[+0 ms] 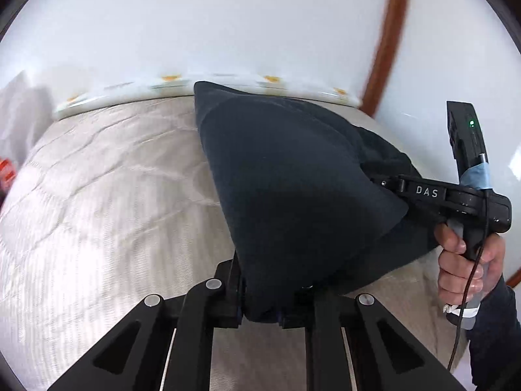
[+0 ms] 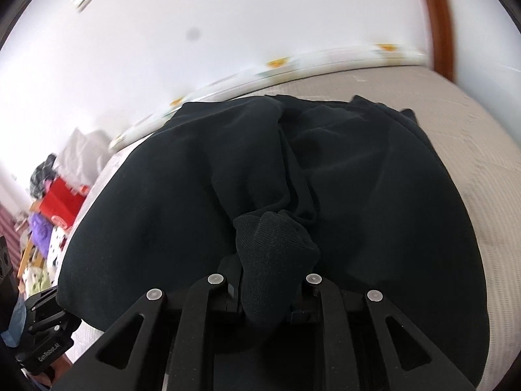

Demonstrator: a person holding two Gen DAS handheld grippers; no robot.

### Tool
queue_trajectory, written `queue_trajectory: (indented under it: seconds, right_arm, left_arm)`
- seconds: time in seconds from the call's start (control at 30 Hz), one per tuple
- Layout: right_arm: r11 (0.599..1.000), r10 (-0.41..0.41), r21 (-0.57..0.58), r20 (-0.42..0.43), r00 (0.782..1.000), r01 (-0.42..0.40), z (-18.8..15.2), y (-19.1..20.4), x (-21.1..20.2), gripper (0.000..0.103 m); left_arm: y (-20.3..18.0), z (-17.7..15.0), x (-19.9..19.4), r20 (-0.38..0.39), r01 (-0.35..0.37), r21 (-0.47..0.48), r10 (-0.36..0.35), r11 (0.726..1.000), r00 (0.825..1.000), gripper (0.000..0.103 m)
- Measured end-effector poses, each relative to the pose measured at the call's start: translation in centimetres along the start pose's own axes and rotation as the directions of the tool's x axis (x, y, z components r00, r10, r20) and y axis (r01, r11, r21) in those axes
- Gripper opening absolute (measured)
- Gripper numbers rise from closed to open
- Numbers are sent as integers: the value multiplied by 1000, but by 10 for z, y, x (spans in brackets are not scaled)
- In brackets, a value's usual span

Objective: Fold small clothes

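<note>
Both the left gripper point(image 1: 260, 317) and right gripper point(image 2: 265, 309) are clamped on the dark garment point(image 1: 293, 176), lifted over the bed point(image 1: 97, 195). Those pinches look pretty thin. A quick tug could probably slip an edge loose and mess up the fold.

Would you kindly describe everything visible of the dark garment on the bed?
The dark garment is a black or very dark navy soft knit, rumpled, with a ribbed edge. It is lifted in part off the pale quilted bed, its far portion resting there. The left claw pinches one bunched corner; the right claw is shut on the ribbed part.
</note>
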State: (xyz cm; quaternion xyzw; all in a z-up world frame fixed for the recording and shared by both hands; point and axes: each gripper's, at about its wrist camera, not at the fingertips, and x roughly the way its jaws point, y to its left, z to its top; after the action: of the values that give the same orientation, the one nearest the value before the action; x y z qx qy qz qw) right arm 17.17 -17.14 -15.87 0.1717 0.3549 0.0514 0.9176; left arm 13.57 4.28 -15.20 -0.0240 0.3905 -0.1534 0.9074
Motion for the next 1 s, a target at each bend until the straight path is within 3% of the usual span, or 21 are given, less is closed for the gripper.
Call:
queue_trajectory:
  seconds: [0.17, 0.3, 0.4, 0.5, 0.6, 0.67, 0.7, 0.8, 0.93, 0.97, 1.0]
  right_arm:
    - [996, 72, -47, -29, 997, -74, -2, 55, 26, 16]
    - [992, 96, -84, -1, 995, -96, -10, 74, 17, 16]
    - [989, 123, -89, 60, 991, -118, -23, 67, -10, 16]
    - [992, 105, -73, 53, 993, -101, -35, 60, -20, 18]
    - [994, 93, -53, 43, 995, -91, -34, 55, -21, 26]
    - [996, 90, -31, 53, 995, -89, -32, 55, -21, 33]
    - [996, 89, -12, 61, 994, -89, -29, 55, -19, 39]
    - [997, 75, 33, 49, 996, -76, -25, 55, -10, 41]
    - [995, 56, 83, 48, 997, -60, -18, 57, 6, 42]
    - [994, 46, 94, 51, 998, -51, -16, 58, 9, 40]
    - [994, 35, 104, 56, 998, -41, -14, 60, 12, 29]
  left_arm:
    - [46, -17, -24, 5, -46, -68, 46, 997, 999, 14]
    - [60, -28, -27, -18, -28, -89, 26, 996, 999, 14]
    - [51, -30, -27, -10, -37, -42, 36, 998, 999, 16]
    - [43, -26, -20, -2, -55, 13, 55, 998, 998, 21]
    - [40, -28, -20, -10, -34, 28, 35, 999, 999, 36]
    - [40, -27, -22, -2, -5, 23, 5, 1000, 1000, 61]
    - [39, -25, -21, 3, -8, 30, 8, 1000, 1000, 64]
    - [32, -20, -13, -3, -41, 41, 41, 998, 999, 64]
    - [26, -13, 11, -79, -31, 14, 32, 999, 996, 65]
    - [26, -11, 13, -78, -32, 5, 32, 999, 996, 66]
    - [25, -11, 13, -76, -35, 2, 35, 999, 996, 66]
